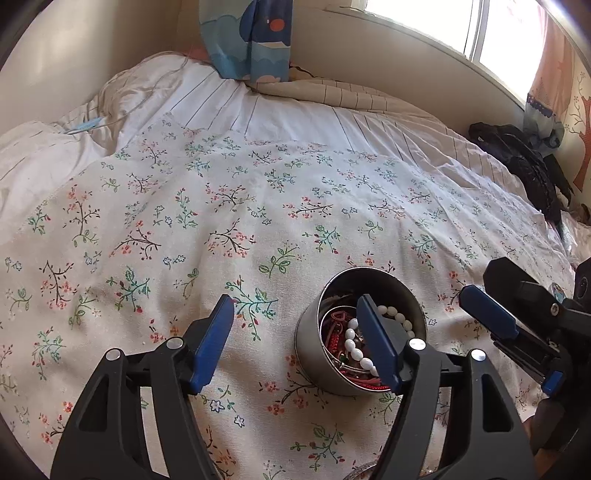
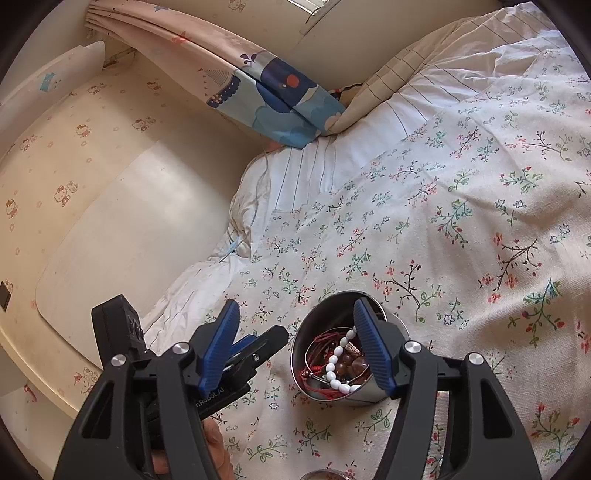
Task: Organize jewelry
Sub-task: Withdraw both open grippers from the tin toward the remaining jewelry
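I am hovering both grippers, left and right, fingers spread and empty; jewelry is sitting in the tin, lid apparently pending.

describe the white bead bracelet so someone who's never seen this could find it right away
On the bed's floral sheet stands a round metal tin. Inside, the white bead bracelet curves over a tangle of red cords and brown beads, the only string of glossy white oval beads there.

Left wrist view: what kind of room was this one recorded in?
Most likely a bedroom, possibly a child's. The tin of jewelry sits on a bed with a floral sheet and rumpled white bedding, a cartoon-print curtain hangs by the window.
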Demonstrator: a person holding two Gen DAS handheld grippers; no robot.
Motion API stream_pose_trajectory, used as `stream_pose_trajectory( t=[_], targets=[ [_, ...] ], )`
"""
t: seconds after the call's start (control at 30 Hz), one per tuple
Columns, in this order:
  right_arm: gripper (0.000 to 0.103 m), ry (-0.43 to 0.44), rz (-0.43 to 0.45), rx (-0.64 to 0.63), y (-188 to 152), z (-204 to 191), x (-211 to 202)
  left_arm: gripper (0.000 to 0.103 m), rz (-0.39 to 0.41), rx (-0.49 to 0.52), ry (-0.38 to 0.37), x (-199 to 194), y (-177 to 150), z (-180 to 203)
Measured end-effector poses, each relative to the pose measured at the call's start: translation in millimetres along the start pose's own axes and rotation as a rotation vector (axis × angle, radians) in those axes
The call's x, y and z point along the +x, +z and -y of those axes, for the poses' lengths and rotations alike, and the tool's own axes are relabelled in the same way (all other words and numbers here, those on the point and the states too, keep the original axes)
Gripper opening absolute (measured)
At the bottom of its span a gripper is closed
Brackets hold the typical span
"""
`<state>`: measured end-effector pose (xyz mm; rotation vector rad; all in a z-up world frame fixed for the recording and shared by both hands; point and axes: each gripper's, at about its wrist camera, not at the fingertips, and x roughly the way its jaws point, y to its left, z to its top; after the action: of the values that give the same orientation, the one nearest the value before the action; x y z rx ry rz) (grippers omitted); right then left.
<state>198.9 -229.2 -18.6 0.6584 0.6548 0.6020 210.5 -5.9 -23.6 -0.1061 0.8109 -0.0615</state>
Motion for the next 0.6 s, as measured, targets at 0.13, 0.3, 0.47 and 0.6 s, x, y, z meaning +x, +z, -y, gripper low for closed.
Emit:
stream_pose_trajectory(
  t=[0.13, 0.3, 0.47, 0.6],
  targets=[
    [0.064, -0.002, -0.001, 0.001, 0.2, 0.2, 0.1, 0.067, 0.004, 0.012, 0.01, -0.6, -0.5, 2.0],
    [0.065, -0.003, -0.002, 0.002, -0.1, 0.0, 0.5, 0.068, 0.008, 0.022, 0.019, -1.0, -1.1, 3.6],
    [0.065, -0.009, -0.007, -0.003, -0.4, 0.1, 1.1, 0.07, 0.008, 0.027, 0.022, -0.8, -0.9, 4.2],
    [0.065, -0.06, -0.021, -0.03, -4.0, -2.6, -0.5, 0.071, 0.007, 0.044, 0.041, -0.8, -4.5, 3.8]
  ],
)
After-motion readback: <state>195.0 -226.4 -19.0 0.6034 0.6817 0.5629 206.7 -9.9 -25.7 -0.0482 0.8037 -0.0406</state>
